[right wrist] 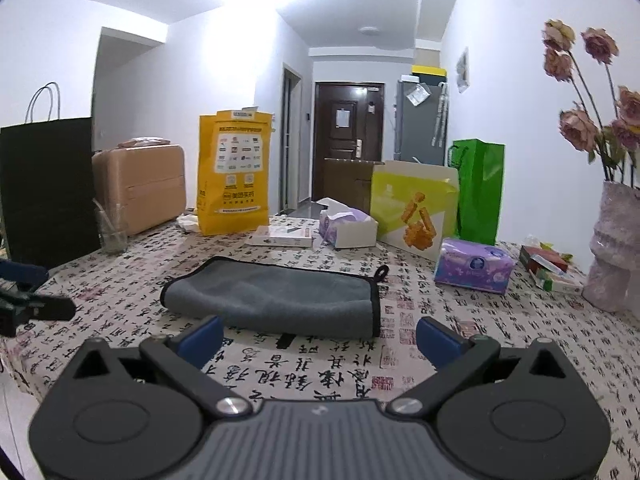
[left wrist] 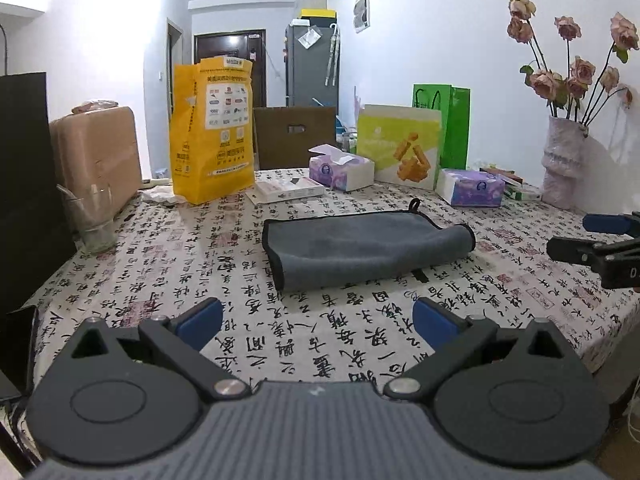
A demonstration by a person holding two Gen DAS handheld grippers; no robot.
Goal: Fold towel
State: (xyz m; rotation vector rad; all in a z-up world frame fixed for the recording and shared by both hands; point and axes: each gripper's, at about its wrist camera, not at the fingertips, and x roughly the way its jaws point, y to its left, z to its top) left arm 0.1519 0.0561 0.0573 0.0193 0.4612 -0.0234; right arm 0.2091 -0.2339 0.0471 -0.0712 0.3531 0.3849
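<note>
The left hand-held gripper (left wrist: 316,316) and right hand-held gripper (right wrist: 320,336) were held open, empty. The towel (left wrist: 360,248), already folded over, was seen at twelve o'clock on the bench (left wrist: 160,280). Another fold seemingly remained; an edge grasp would be required.

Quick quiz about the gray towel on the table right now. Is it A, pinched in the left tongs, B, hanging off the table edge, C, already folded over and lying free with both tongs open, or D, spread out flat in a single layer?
C: the gray towel lies doubled over on the patterned tablecloth, one end rounded by the fold, while the left tongs and right tongs stand open short of it, holding nothing.
</note>
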